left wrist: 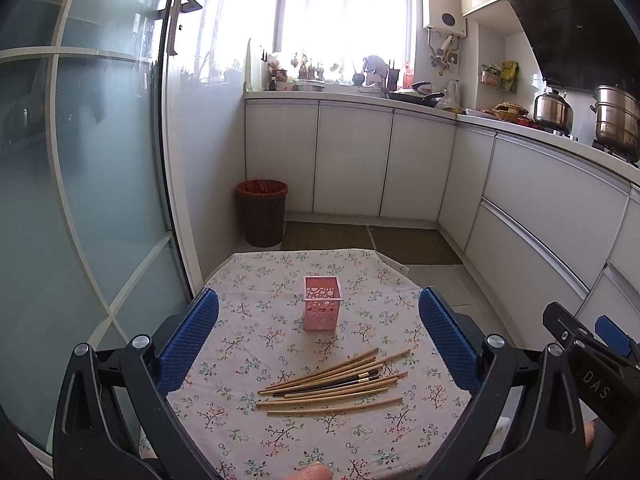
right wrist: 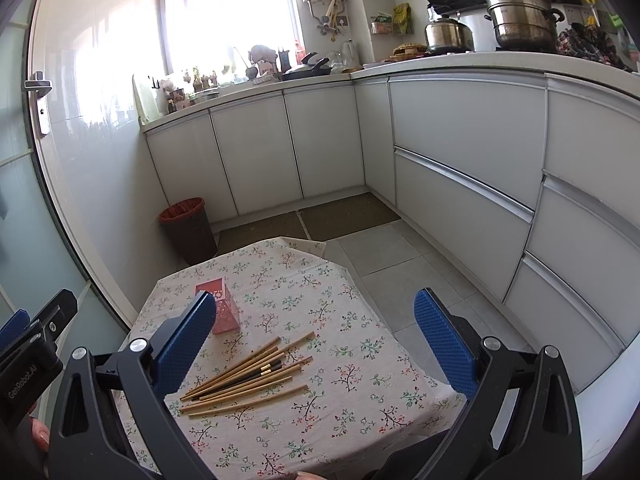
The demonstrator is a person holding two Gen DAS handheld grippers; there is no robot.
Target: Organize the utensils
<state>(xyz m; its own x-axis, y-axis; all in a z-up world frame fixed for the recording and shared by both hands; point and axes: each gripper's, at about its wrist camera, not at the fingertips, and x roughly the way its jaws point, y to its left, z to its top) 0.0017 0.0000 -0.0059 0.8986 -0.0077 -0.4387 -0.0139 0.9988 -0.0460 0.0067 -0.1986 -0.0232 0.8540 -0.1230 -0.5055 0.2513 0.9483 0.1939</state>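
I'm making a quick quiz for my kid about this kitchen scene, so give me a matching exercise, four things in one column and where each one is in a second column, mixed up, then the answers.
Things:
1. pink holder
2. chopsticks
3. bin
4. steel pots

Places:
A. on the floor by the white cabinets
B. lying loose in a pile on the floral tablecloth, nearer the cameras
C. on the counter at the right
D. standing upright on the tablecloth, beyond the pile

Pairs: 1-D, 2-B, 3-A, 4-C

Chopsticks [left wrist: 334, 384] lie loose on table [left wrist: 248, 436], holder [left wrist: 322, 308] upright behind them, seemingly apart; bin [left wrist: 262, 212] beyond table.
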